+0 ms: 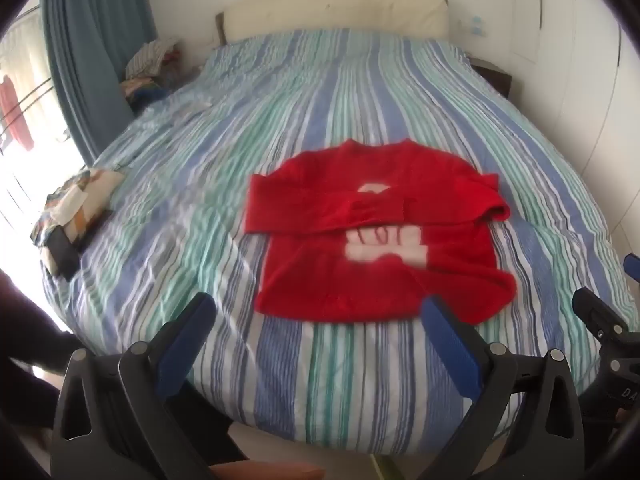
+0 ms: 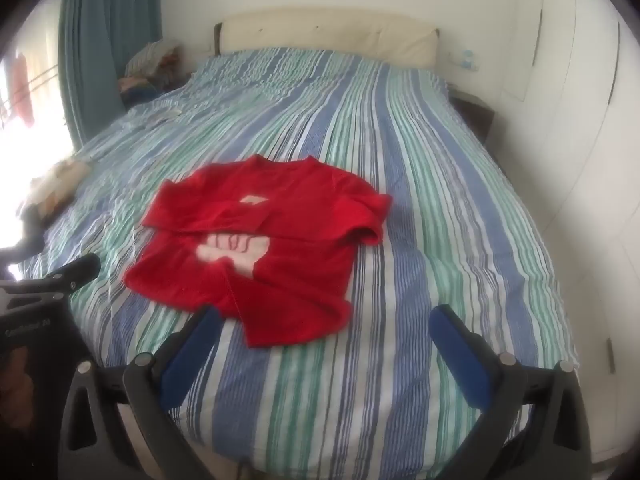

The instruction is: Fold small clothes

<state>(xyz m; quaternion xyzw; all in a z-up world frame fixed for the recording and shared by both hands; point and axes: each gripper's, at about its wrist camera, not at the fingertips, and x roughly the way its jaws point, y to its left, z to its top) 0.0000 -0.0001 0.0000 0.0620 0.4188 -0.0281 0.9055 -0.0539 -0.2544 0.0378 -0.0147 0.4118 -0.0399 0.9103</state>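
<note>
A small red sweater [image 1: 376, 236] with a pale print lies flat on the striped bed cover [image 1: 280, 360], both sleeves folded across its chest. In the right wrist view the same red sweater [image 2: 256, 248] sits left of centre. My left gripper [image 1: 320, 308] hovers open over the bed's near edge, just short of the sweater's hem, nothing between its blue pads. My right gripper [image 2: 326, 318] is also open and empty, its left finger close to the sweater's lower corner. The right gripper [image 1: 604, 320] shows at the right edge of the left wrist view.
A cream headboard [image 1: 336, 16] stands at the far end. A patterned cushion with a dark object [image 1: 76, 204] lies on the bed's left side. A heap of clothes [image 1: 152, 60] sits by the blue curtain [image 1: 92, 40]. White wardrobe doors [image 2: 580, 120] line the right.
</note>
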